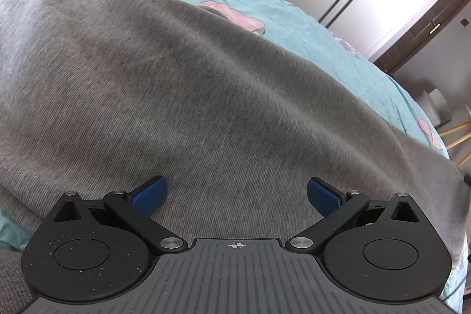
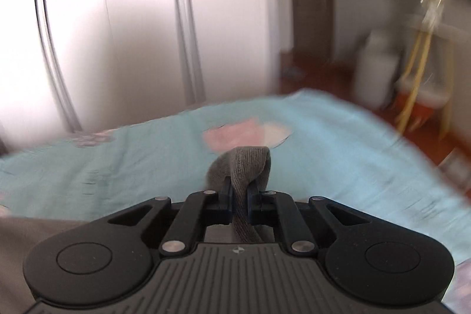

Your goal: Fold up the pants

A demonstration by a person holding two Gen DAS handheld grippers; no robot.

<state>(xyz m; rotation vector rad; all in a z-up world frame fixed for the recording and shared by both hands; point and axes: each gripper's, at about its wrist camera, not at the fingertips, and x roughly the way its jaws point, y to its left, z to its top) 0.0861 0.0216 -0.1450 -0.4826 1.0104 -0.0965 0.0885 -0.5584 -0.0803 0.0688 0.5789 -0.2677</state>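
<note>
Black linkage arms and a ribbed grey body fill the bottom of both wrist views. On the left gripper (image 1: 237, 192) the two blue pads (image 1: 150, 192) stand far apart, jaws wide, with nothing pinched between them. Grey pants (image 1: 182, 84) spread beneath and ahead of it, covering most of that view; the fabric passes under the gap between the pads, and whether the pads touch it cannot be told. The pants lie on a bed sheet (image 1: 294, 16) of pale turquoise with pink mushroom prints, which shows beyond the far edge of the cloth and at the lower left corner.

The right gripper (image 2: 240, 193) has its jaws drawn close together, clamped on a narrow bunched fold of the same grey pants (image 2: 244, 164). That fold rises in a small hump above the pads and runs back down between the linkage arms toward the camera. More grey cloth sits at the lower left of this view. Behind it the sheet (image 2: 117, 155) is blurred.

White wardrobe doors (image 2: 117, 19) with dark vertical seams stand past the bed. To the right are a brown door, a reddish floor and a pale bin (image 2: 374, 72) beside yellow legs; the bin's contents cannot be seen.
</note>
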